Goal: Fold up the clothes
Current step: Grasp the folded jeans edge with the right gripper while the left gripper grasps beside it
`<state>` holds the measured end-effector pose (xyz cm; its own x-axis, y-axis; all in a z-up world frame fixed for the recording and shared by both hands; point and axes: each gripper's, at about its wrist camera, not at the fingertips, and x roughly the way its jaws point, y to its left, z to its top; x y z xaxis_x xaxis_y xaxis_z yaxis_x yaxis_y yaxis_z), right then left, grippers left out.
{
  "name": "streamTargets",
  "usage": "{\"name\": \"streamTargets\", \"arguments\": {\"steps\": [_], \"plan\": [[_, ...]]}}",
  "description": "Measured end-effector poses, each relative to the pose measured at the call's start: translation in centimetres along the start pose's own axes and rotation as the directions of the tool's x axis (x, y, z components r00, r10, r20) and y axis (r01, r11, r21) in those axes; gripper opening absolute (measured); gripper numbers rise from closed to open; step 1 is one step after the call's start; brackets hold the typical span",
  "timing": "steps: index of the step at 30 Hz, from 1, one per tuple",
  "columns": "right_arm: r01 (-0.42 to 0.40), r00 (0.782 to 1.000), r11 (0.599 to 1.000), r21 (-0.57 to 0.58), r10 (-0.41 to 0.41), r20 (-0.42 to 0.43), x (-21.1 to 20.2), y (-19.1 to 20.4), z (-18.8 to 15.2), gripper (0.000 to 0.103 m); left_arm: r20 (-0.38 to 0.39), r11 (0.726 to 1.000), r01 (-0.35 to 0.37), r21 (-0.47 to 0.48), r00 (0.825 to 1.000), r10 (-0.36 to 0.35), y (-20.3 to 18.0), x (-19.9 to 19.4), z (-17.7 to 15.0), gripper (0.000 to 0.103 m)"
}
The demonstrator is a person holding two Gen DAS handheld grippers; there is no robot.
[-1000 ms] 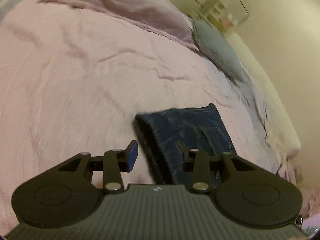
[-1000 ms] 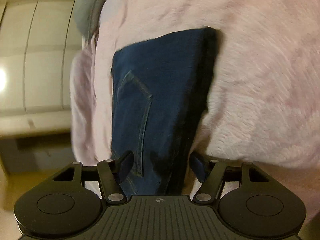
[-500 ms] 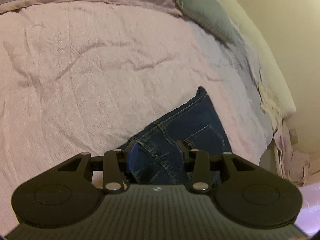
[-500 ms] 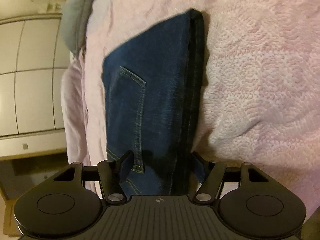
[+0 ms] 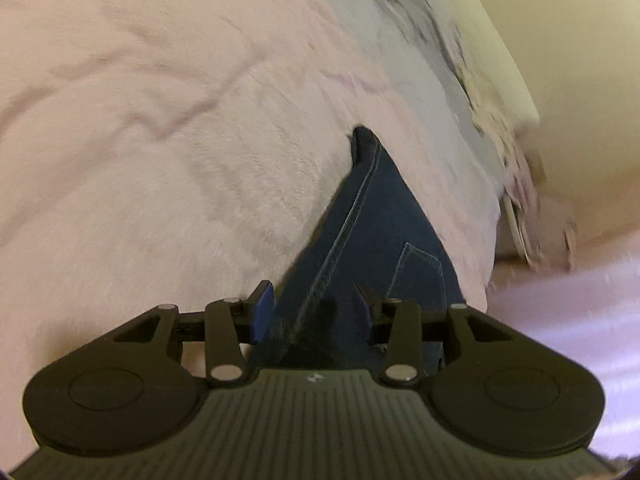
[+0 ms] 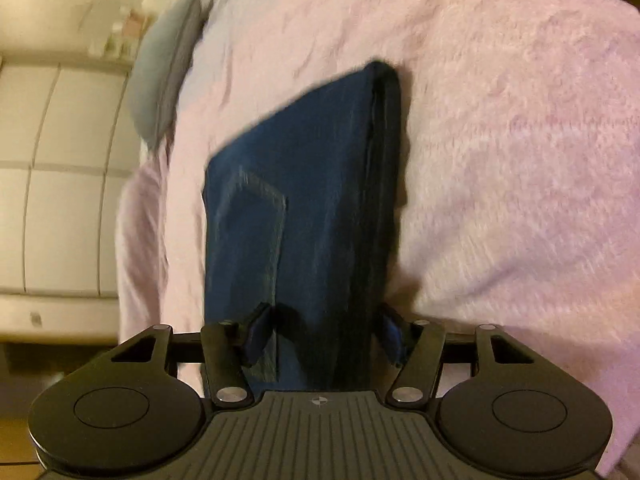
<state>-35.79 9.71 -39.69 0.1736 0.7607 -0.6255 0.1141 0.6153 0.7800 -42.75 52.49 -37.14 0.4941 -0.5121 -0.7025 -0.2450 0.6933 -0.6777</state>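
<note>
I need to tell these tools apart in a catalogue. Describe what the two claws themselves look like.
Both look alike. The left claw has a ribbed dark grey body with a small white mark at its front edge, two rounded black side plates with circular insets, black linkage bars with silver pivot pins, and blue pads on the fingers. The right claw matches. No cables or sleeves show.

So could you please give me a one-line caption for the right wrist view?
Right gripper closing astride folded jeans on a pink bedspread.

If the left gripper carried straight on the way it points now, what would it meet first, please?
Most likely the folded jeans. The left gripper already has denim between its opening jaws, and the jeans run ahead of it over the pink bedspread. Depth is hard to judge.
</note>
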Motion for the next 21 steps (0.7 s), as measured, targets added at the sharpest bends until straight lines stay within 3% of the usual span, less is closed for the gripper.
{"name": "streamTargets", "arguments": {"steps": [5, 11, 13, 15, 17, 19, 21], "plan": [[-0.057, 0.998, 0.997, 0.047, 0.057, 0.003, 0.3, -1.8, 0.7, 0.060, -0.130, 0.995, 0.093, 0.041, 0.988, -0.087, 2.0, 4.2, 2.5, 0.043], [-0.093, 0.996, 0.996, -0.005, 0.093, -0.005, -1.7, -3.1, 0.3, 0.060, -0.230, 0.954, 0.297, -0.039, 0.927, -0.297, 3.4, 7.4, 2.0, 0.048], [-0.092, 0.996, 0.995, -0.034, 0.091, -0.017, -1.6, -2.9, 0.1, 0.060, -0.246, 0.946, 0.319, -0.062, 0.914, -0.324, 2.9, 8.9, 1.5, 0.048], [-0.088, 0.996, 0.995, -0.039, 0.087, -0.025, -1.0, -2.7, 0.3, 0.060, -0.256, 0.949, 0.315, -0.031, 0.915, -0.312, 1.9, 9.9, 1.1, 0.049], [-0.074, 0.997, 0.996, -0.045, 0.072, -0.038, -0.4, -2.3, 0.6, 0.049, -0.254, 0.953, 0.302, 0.008, 0.923, -0.290, 1.0, 9.9, 0.8, 0.041], [-0.068, 0.997, 0.996, -0.058, 0.065, -0.046, -0.4, -1.8, 0.8, 0.031, -0.237, 0.952, 0.304, 0.038, 0.928, -0.287, 0.3, 8.9, 0.4, 0.032], [-0.074, 0.996, 0.994, -0.078, 0.070, -0.052, -0.9, -1.2, 0.7, 0.022, -0.215, 0.948, 0.309, 0.079, 0.934, -0.287, -1.0, 7.4, -0.2, 0.024]]}}
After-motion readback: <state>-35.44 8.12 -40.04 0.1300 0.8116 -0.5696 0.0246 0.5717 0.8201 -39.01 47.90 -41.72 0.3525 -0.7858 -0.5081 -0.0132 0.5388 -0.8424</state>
